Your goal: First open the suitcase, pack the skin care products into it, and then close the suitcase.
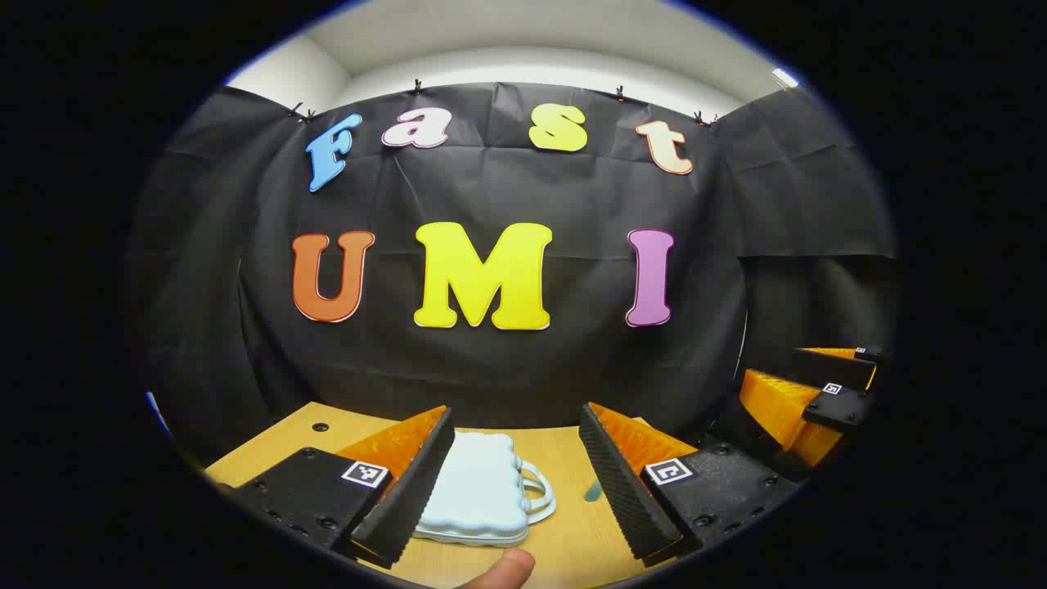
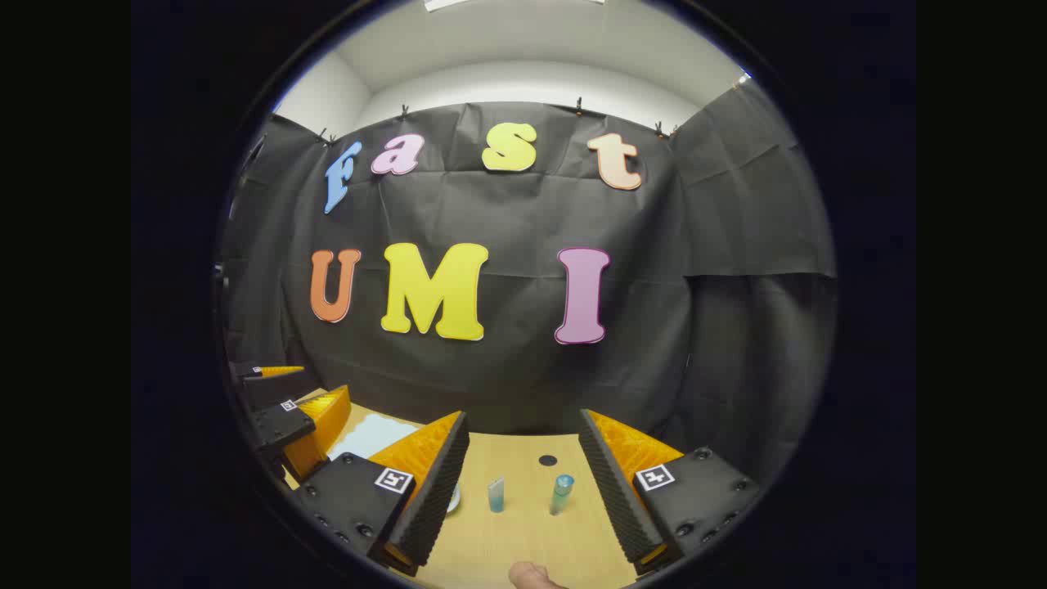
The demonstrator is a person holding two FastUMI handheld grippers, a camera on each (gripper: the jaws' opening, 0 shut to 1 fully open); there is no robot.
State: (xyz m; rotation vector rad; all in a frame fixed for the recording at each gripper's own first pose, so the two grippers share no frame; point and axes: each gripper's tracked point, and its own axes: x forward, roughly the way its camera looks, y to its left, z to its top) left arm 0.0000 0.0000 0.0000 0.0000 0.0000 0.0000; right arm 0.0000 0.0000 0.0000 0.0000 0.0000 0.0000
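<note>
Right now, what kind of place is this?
Likely a staged recording booth: black cloth wall, wooden table holding a small pale-blue suitcase and two skincare bottles, both tongs open.

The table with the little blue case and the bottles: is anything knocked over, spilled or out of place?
Nothing stands out. The pale blue suitcase lies flat and closed on the wooden table, and the two small skin care bottles stand upright, apart from each other, with no spill around them. Both grippers hover open above the table.
</note>
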